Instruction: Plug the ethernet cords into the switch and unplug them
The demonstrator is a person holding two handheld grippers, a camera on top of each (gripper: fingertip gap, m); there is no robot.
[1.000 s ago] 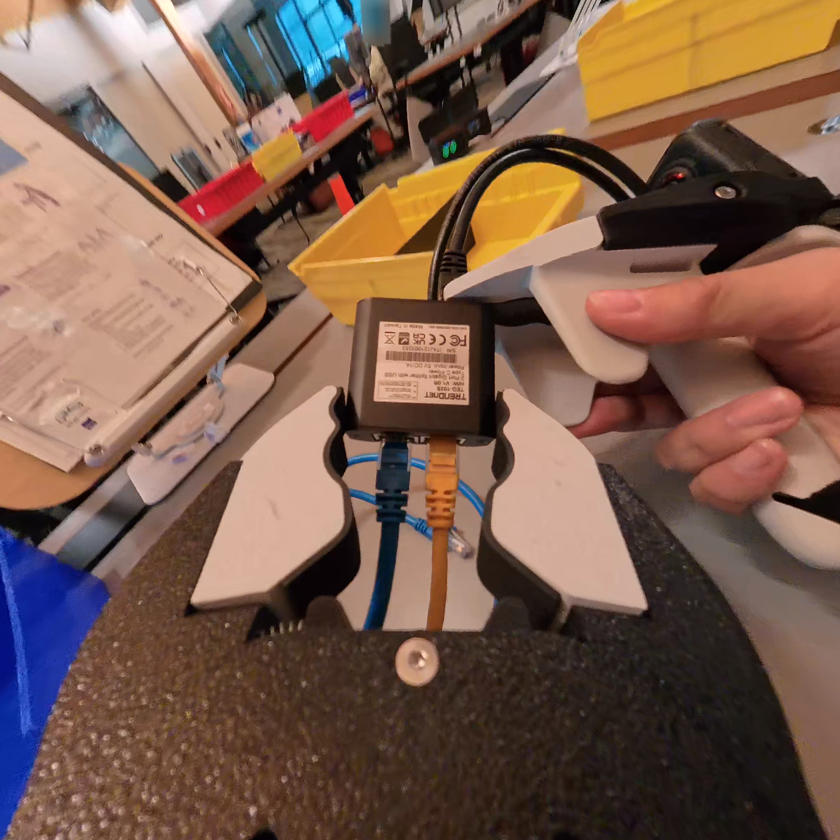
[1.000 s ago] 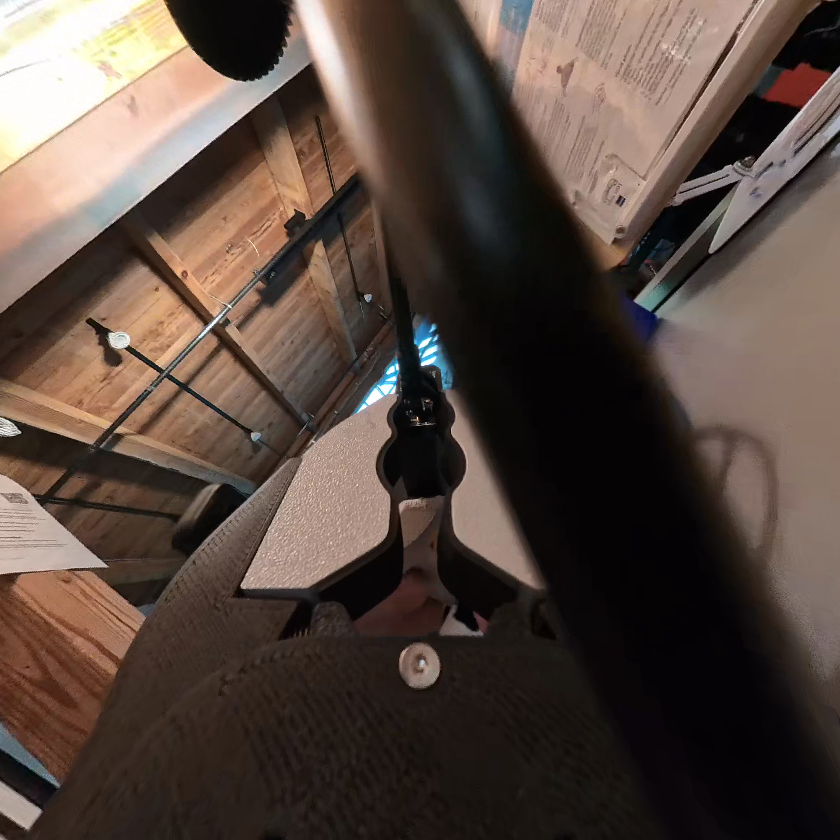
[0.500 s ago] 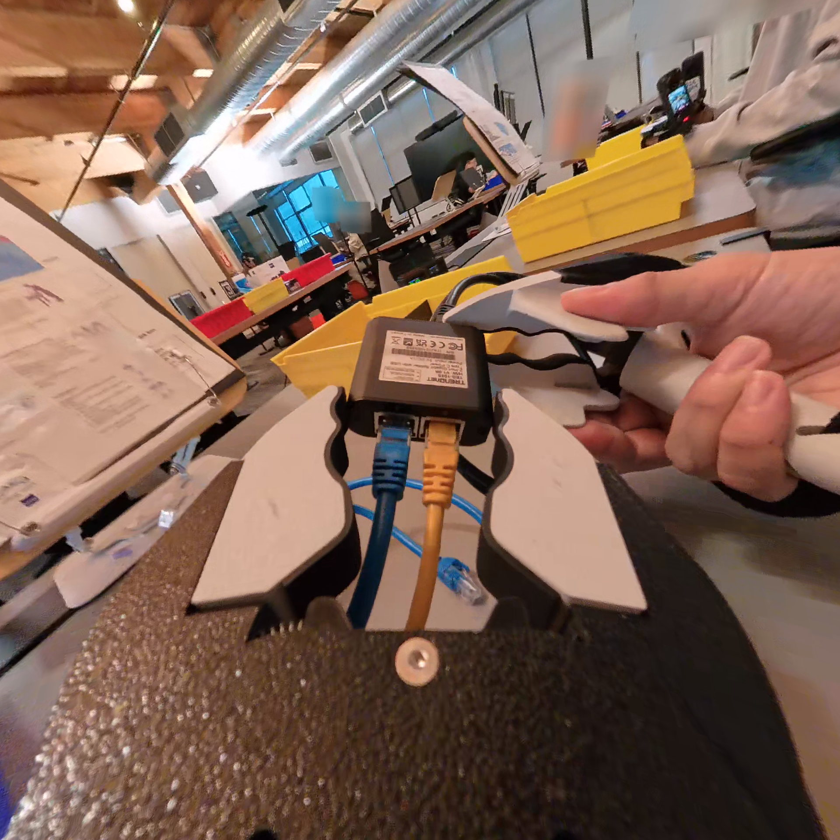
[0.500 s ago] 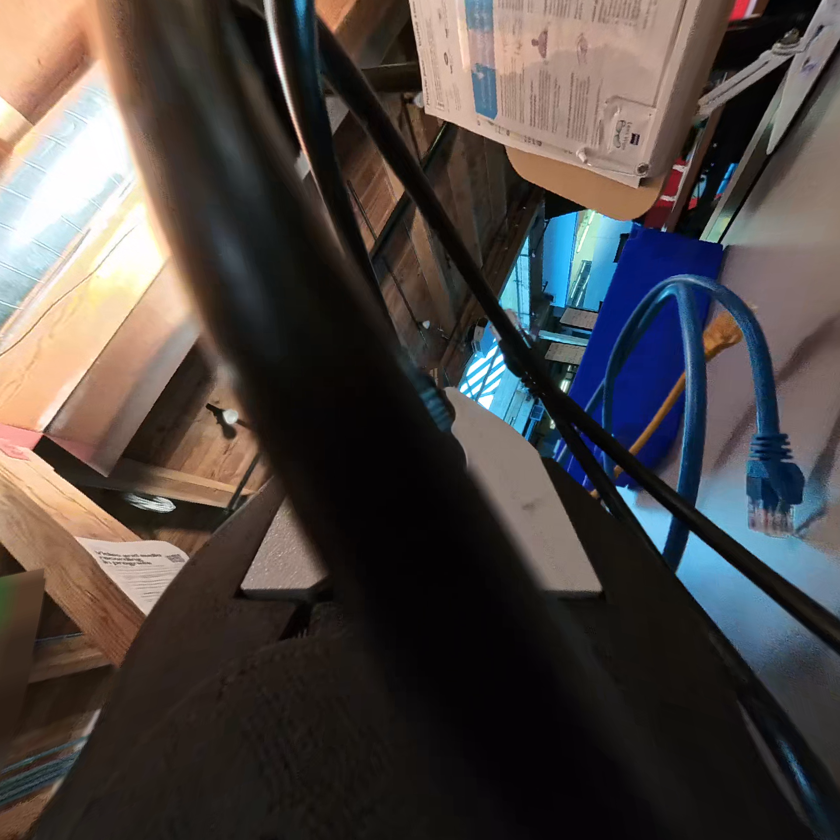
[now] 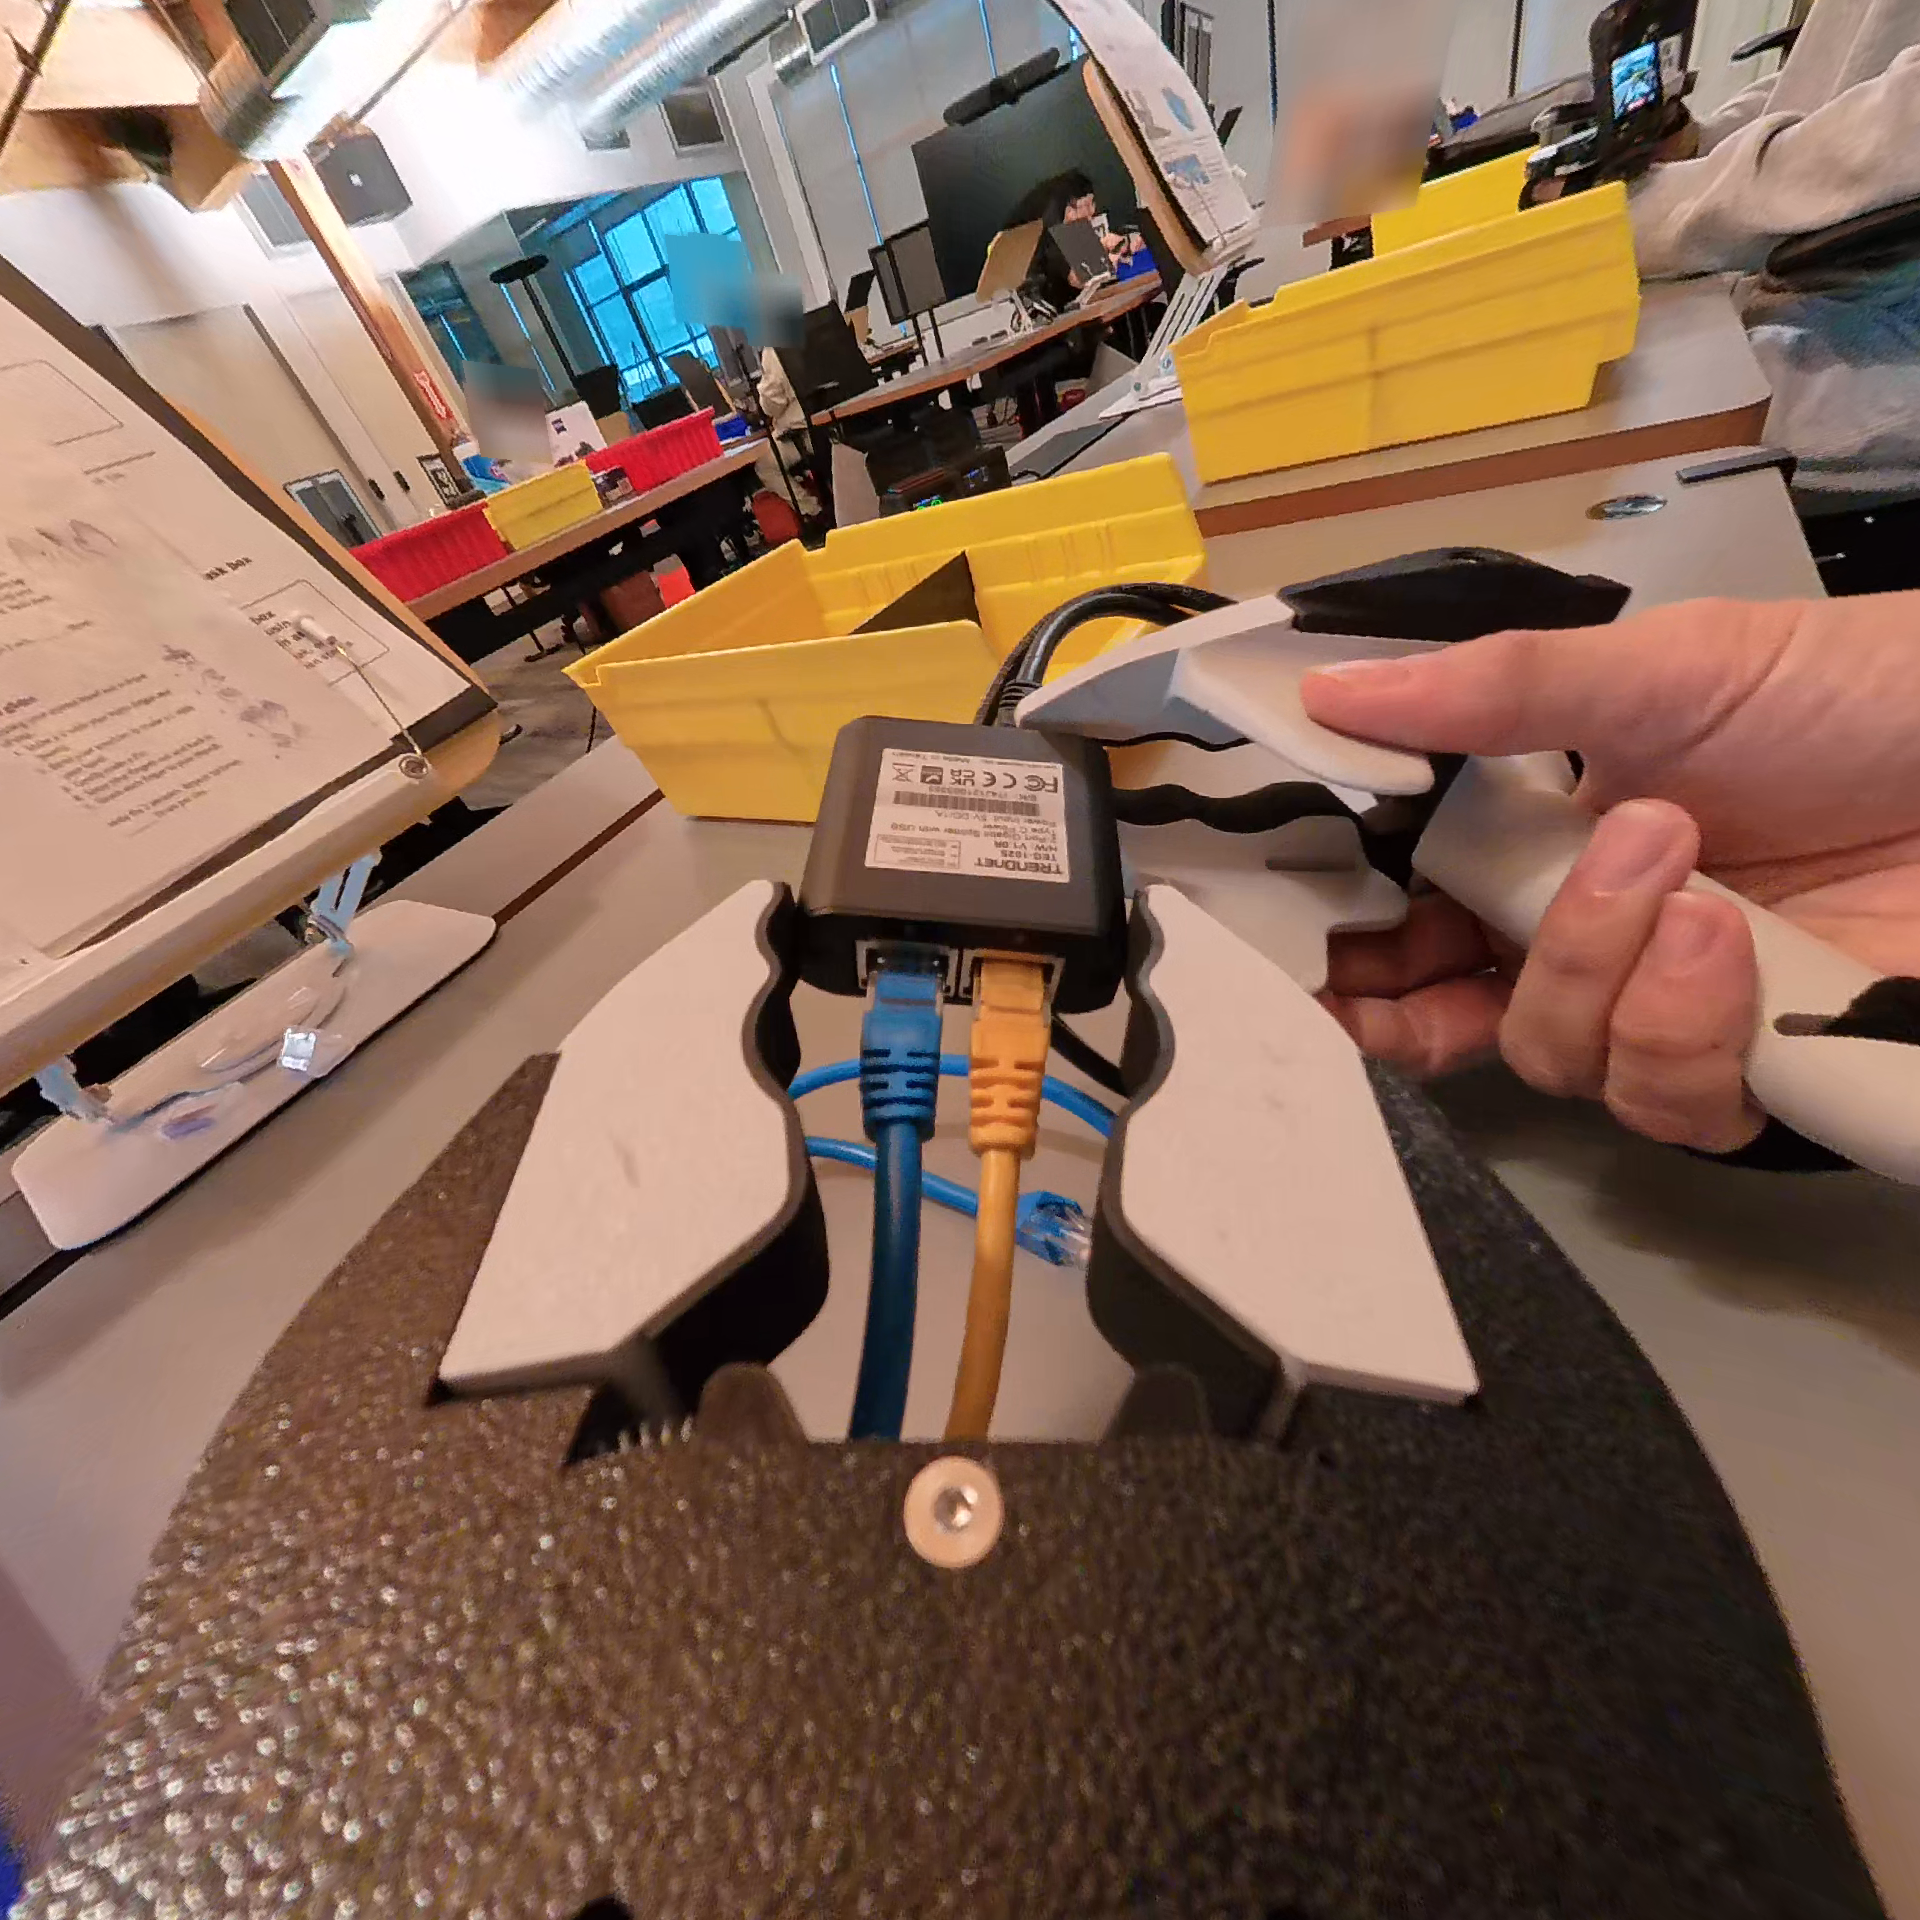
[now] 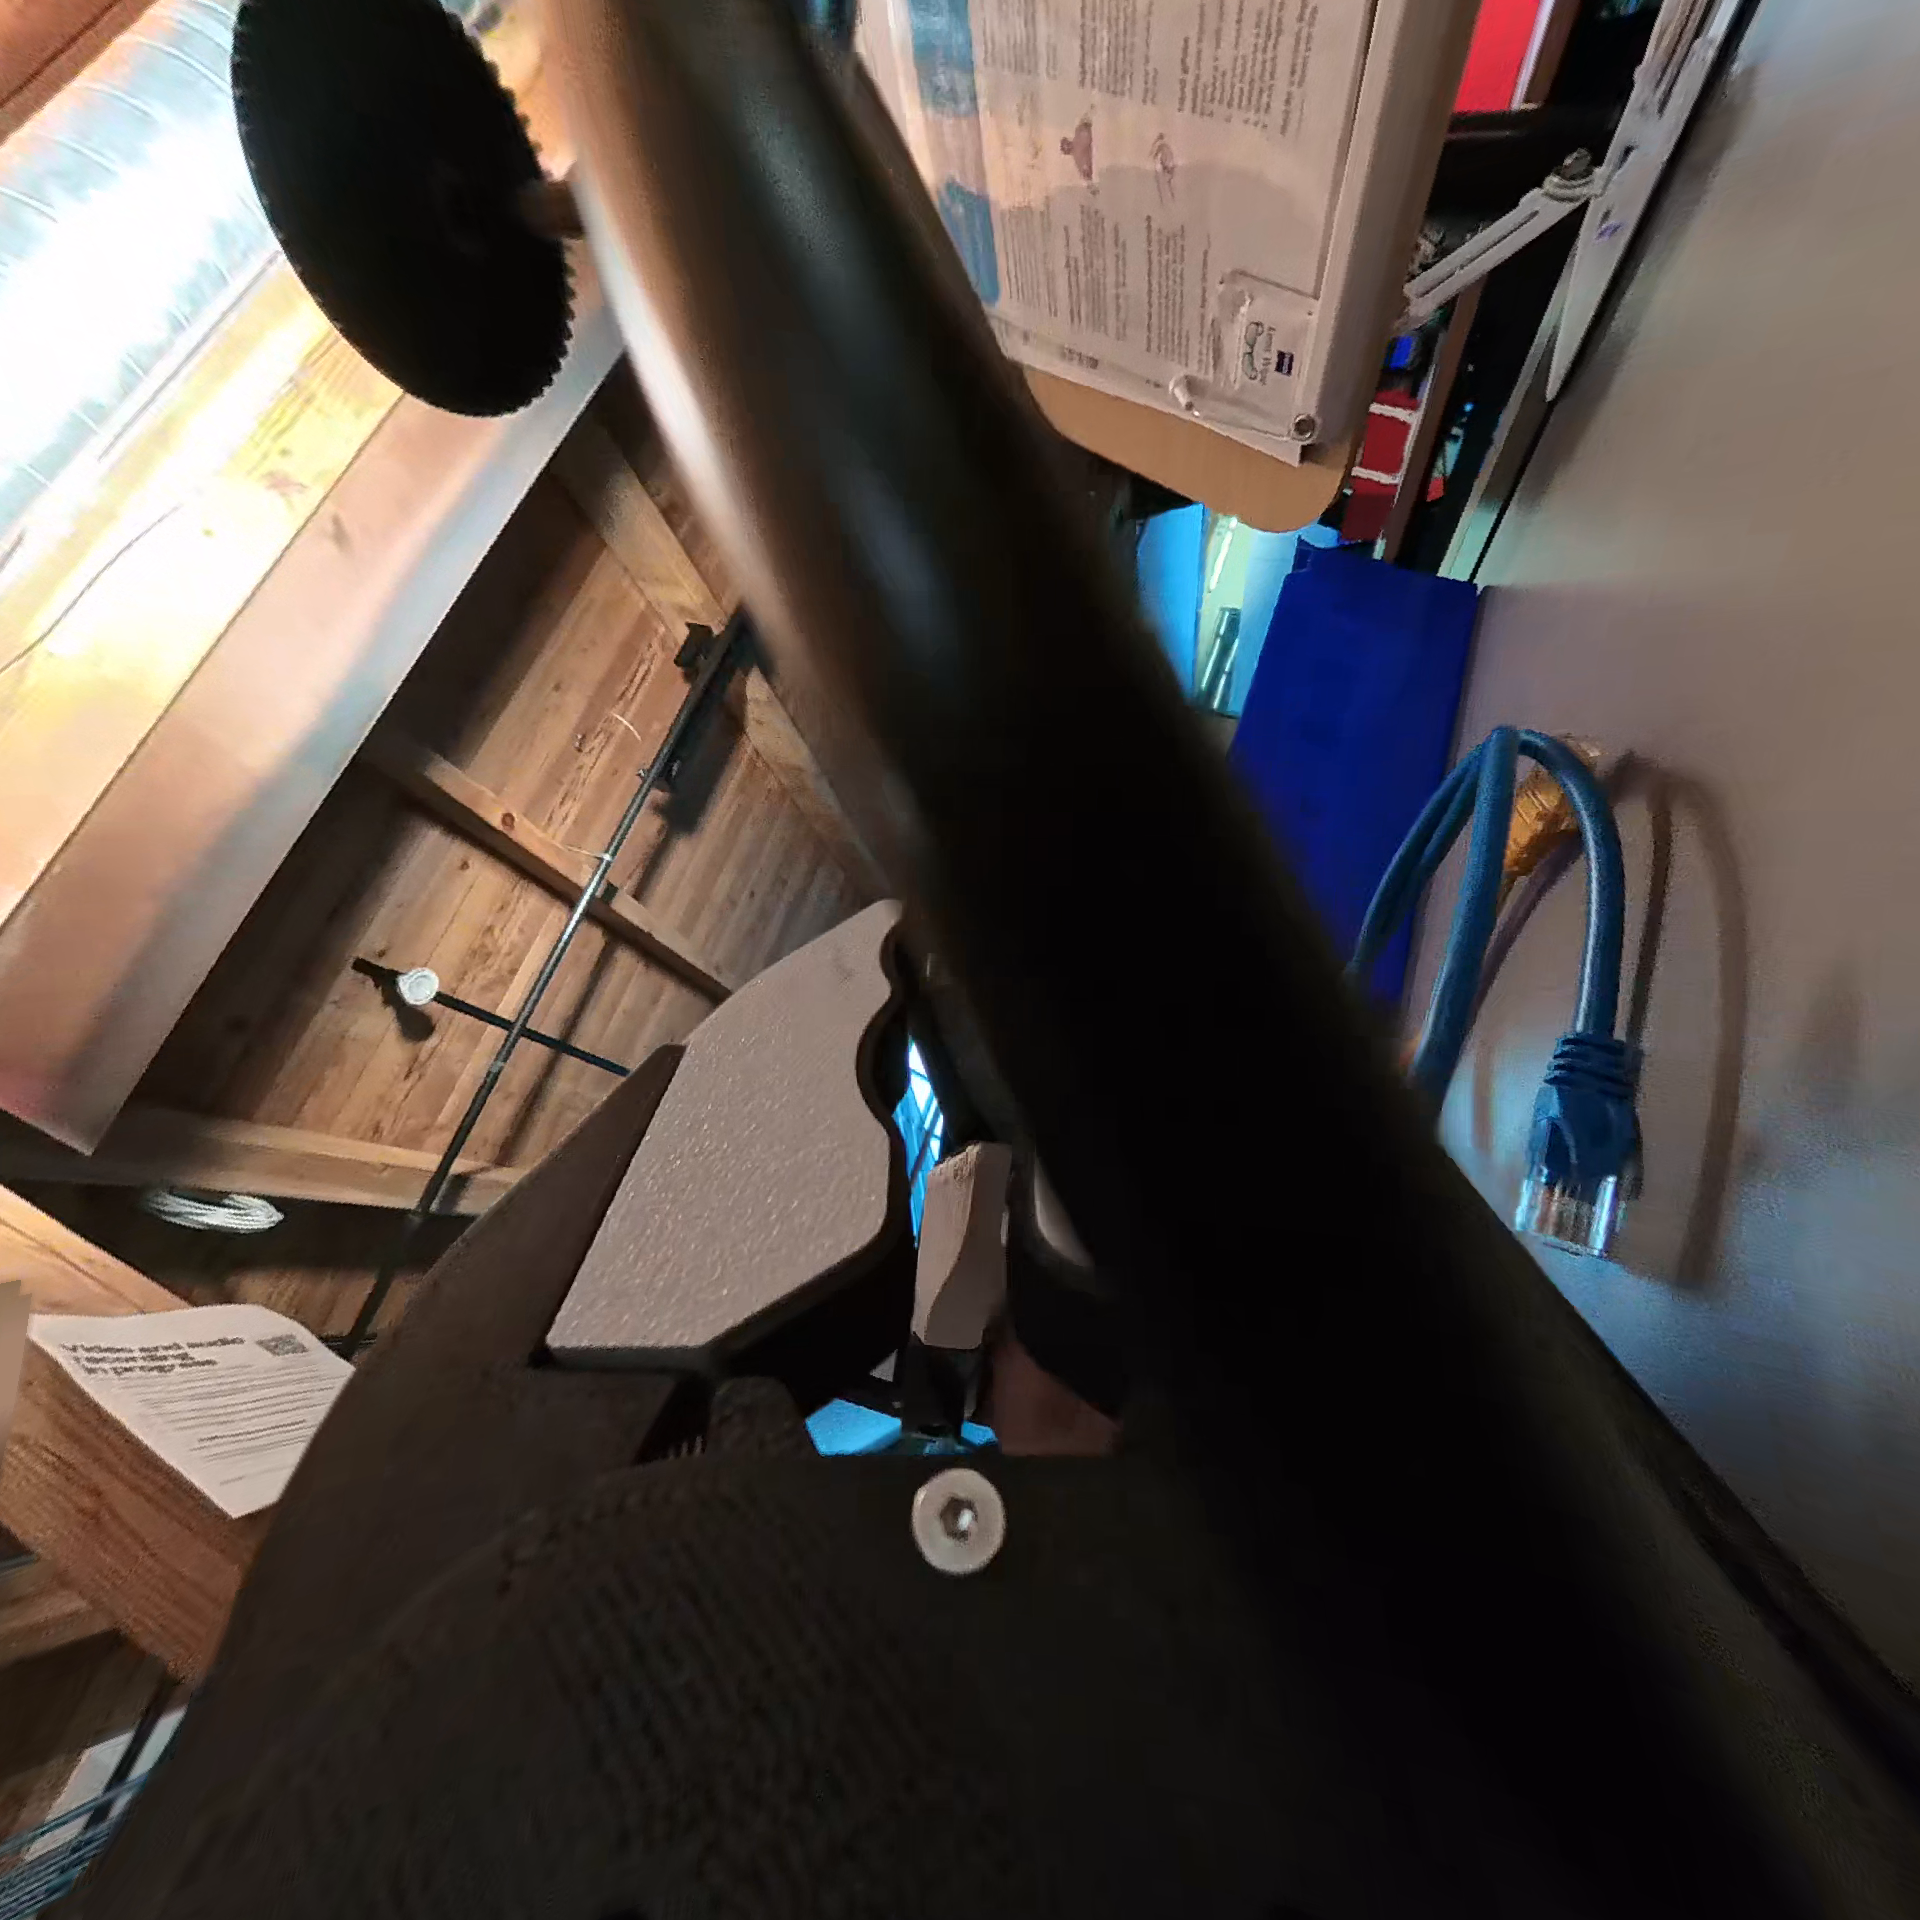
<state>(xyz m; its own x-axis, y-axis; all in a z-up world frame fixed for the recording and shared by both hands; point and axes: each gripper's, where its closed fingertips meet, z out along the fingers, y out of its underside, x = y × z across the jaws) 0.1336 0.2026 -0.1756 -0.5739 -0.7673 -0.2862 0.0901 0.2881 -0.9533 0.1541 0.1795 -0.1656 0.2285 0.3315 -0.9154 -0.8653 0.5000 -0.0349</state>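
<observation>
The left wrist view looks level along the counter (image 5: 1683, 1351) toward the far yellow bins (image 5: 894, 665), close in. The right wrist view is rolled sideways, facing the ceiling. Both share the blue cord (image 6: 1584, 1101).

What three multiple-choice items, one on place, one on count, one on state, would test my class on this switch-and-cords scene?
1. Where is the orange cord's plug relative to the blue cord's plug at the switch?
A. To its right
B. To its left
C. Above it

2. How many cords are plugged into the switch's two front ports?
A. None
B. One
C. Two

3. What is the left gripper doing?
A. Hanging open, empty
B. Clamping the switch
C. Pinching the orange cord

Answers:
1. A, orange sits in the right port.
2. C, both ports are filled.
3. B, both fingers press the switch's sides.
</observation>
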